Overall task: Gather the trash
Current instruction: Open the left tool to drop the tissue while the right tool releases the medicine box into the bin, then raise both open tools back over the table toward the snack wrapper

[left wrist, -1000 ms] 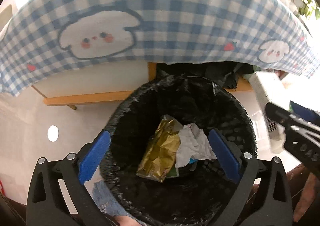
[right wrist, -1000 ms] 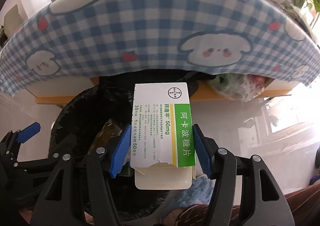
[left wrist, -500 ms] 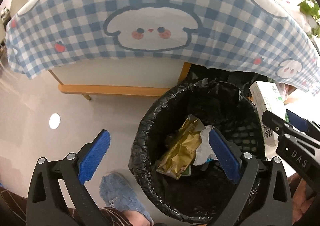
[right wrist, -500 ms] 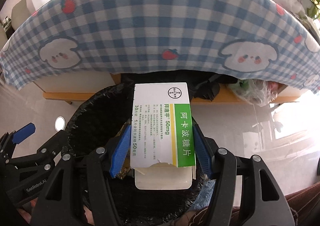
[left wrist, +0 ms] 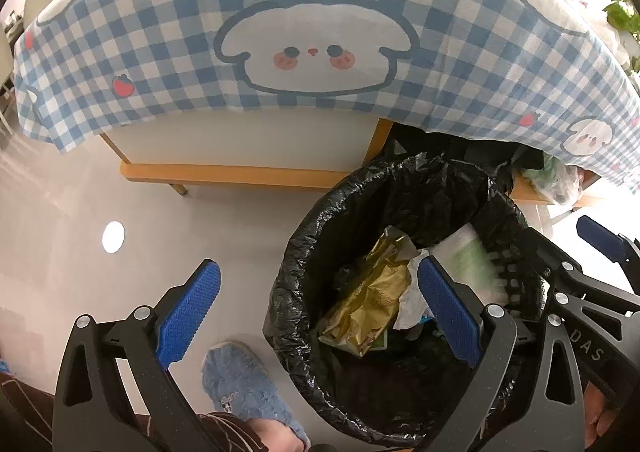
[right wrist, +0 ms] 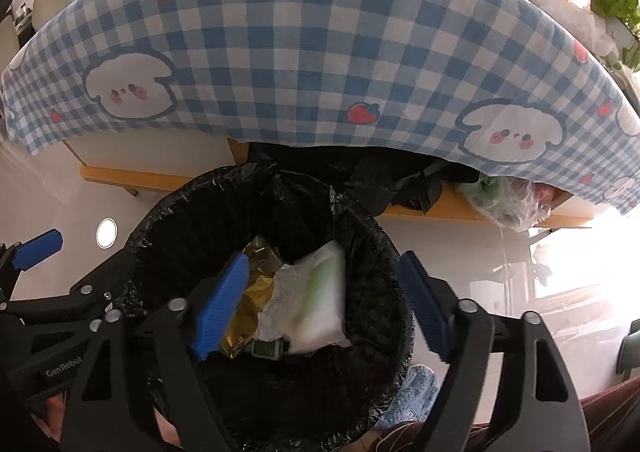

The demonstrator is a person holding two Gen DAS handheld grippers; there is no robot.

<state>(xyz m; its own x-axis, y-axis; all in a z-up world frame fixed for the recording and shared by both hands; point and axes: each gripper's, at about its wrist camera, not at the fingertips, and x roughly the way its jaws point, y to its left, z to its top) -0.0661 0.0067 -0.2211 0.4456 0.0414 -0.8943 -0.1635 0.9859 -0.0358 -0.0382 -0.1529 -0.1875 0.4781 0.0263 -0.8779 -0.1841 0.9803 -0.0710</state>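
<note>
Dropped from the right gripper [right wrist: 324,304], the white and green medicine box [right wrist: 322,292] now lies blurred inside the round bin lined with a black plastic bag [right wrist: 168,208], beside a crumpled gold foil wrapper [left wrist: 368,296] and white crumpled paper [right wrist: 280,292]. Both right fingers [right wrist: 220,304] stand wide apart, holding nothing. The left gripper [left wrist: 316,312] also gapes wide and empty, one finger over the bin, one over the pale floor [left wrist: 60,212]. A blue checked cloth with bunny prints [left wrist: 320,32] hangs behind
</note>
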